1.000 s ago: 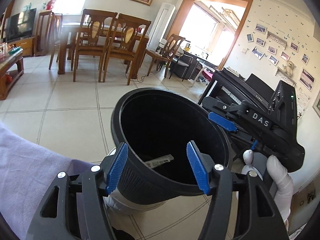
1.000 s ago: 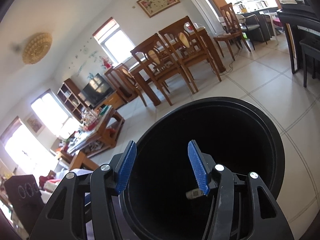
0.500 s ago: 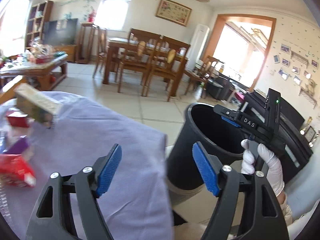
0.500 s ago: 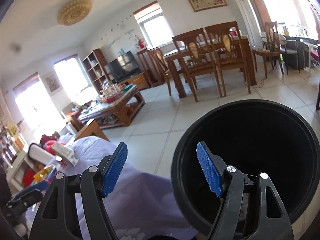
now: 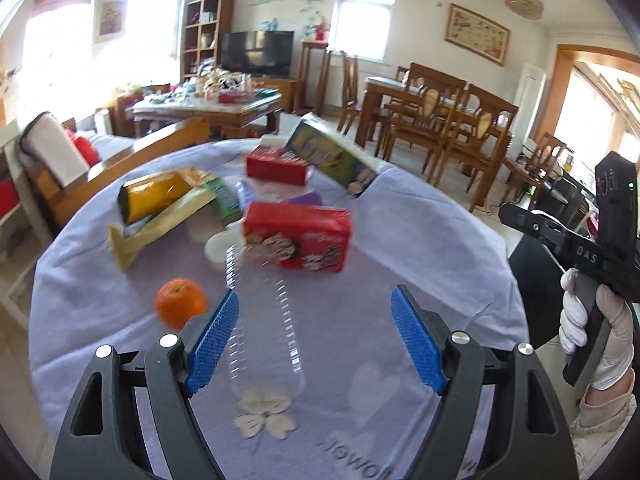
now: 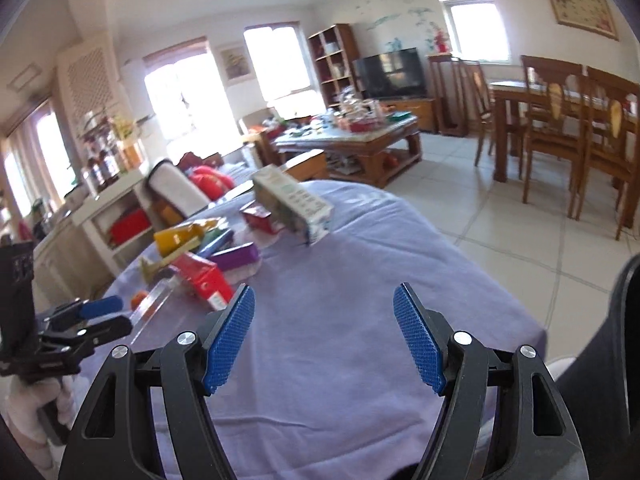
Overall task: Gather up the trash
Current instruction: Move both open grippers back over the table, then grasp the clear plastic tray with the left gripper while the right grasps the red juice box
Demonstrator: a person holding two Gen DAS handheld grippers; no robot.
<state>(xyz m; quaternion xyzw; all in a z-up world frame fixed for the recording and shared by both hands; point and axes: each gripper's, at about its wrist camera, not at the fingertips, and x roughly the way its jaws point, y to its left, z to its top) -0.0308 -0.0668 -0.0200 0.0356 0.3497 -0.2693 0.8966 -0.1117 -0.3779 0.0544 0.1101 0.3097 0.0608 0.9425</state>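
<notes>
A round table with a purple cloth (image 5: 420, 240) holds a clear plastic bottle (image 5: 264, 320) lying just ahead of my left gripper (image 5: 316, 336), which is open and empty above it. Behind it lie a red carton (image 5: 298, 236), an orange (image 5: 180, 302), a white cup (image 5: 222, 250), yellow packets (image 5: 156, 196), another red box (image 5: 276, 166) and a green-blue box (image 5: 334, 158). My right gripper (image 6: 324, 338) is open and empty over bare cloth (image 6: 360, 264). The black trash bin (image 6: 624, 320) is at the right edge.
The right gripper's body and gloved hand (image 5: 592, 312) are at the right of the left view. A sofa (image 5: 60, 160) and coffee table (image 5: 208, 110) stand beyond the table, dining chairs (image 5: 440, 120) at the back right on tiled floor.
Both grippers have swung left, away from the black bin's mouth, and now face the table with the trash. Both stay open and empty.
</notes>
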